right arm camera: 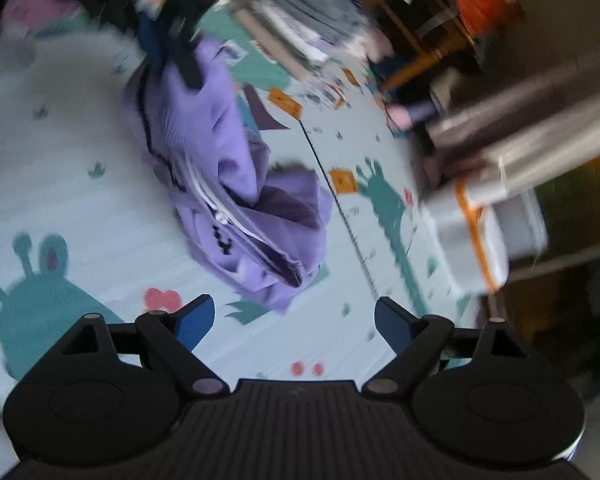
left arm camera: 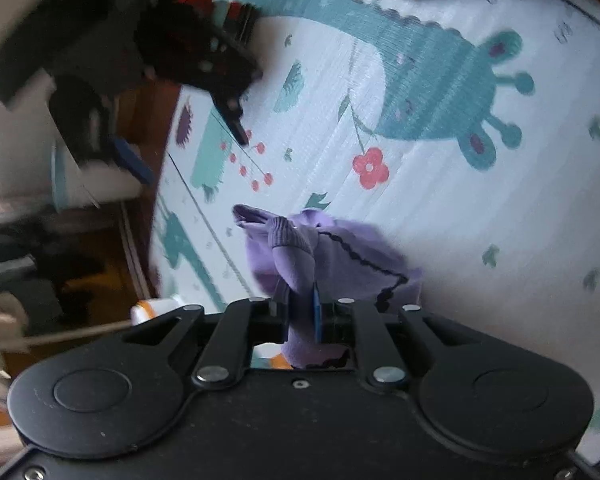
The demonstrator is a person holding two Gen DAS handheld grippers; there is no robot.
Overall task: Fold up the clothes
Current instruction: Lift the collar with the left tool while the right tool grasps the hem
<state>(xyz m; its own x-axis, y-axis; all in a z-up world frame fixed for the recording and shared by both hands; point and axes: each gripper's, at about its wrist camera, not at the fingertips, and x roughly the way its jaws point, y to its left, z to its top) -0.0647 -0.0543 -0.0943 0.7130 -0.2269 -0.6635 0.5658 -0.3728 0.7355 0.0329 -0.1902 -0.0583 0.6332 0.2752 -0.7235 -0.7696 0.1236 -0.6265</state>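
Left gripper [left arm camera: 298, 312] jaws pinch the purple jacket [right arm camera: 228, 184] by a bunched cuff, lifting it off the play mat [left arm camera: 460, 208] to shake it out, likely. Right gripper [right arm camera: 294, 320] jaws spread, empty, jacket just ahead of them.

Plenty of bare play mat [right arm camera: 60, 160] left of the purple jacket [right arm camera: 236, 184], so that side is open for a gripper to pass. The right side is tighter: a white box with an orange strap [right arm camera: 476, 236] sits at the mat's edge, near the jacket, with what looks like a stack of folded clothes [right arm camera: 300, 28] behind it, though it's blurry. In the left wrist view, the right gripper [left arm camera: 240, 132] hangs over the mat [left arm camera: 460, 208], apart from the jacket [left arm camera: 340, 256].
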